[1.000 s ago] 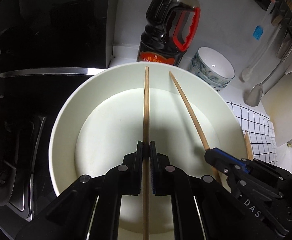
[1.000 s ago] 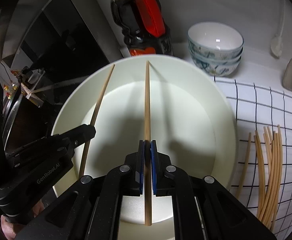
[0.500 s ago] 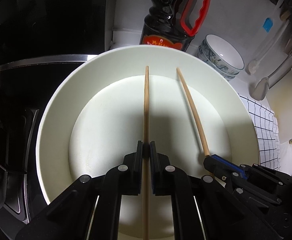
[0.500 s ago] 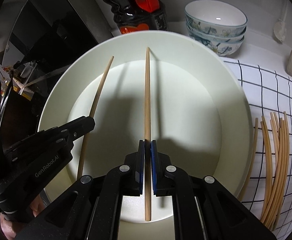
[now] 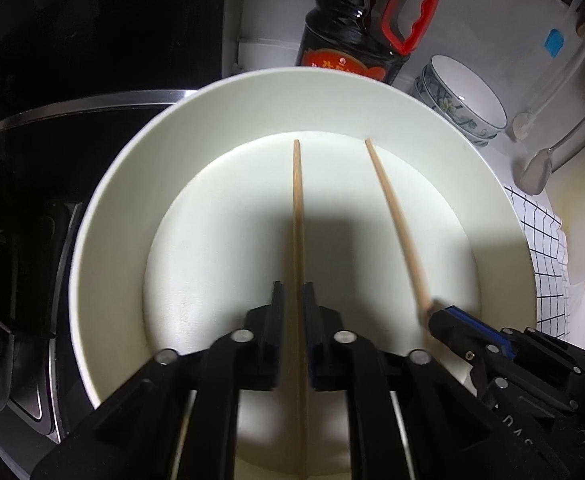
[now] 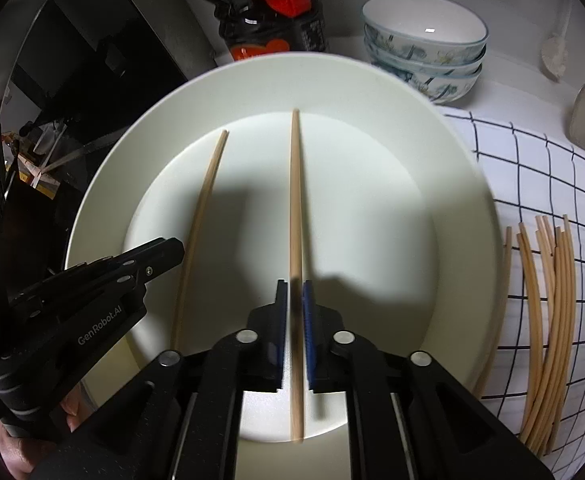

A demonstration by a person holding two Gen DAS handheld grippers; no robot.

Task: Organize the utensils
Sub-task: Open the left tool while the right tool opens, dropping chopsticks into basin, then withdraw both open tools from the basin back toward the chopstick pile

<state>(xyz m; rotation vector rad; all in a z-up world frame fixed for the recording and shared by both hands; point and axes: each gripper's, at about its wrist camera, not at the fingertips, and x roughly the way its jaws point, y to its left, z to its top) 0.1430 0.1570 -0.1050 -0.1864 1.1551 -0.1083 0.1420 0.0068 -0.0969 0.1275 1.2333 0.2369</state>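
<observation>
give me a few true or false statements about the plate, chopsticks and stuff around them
1. Two chopsticks are over the white plate, one between each claw's fingers. True: one at the left claw, one at the right claw.
2. The loose chopsticks lie on a checked cloth beside the plate. True.
3. The bowls behind the plate stand apart in a row. False: they are stacked.
4. The dark sauce bottle has a green handle. False: the handle is red.
5. Food covers the plate. False: only the chopsticks and shadows show on it.
</observation>
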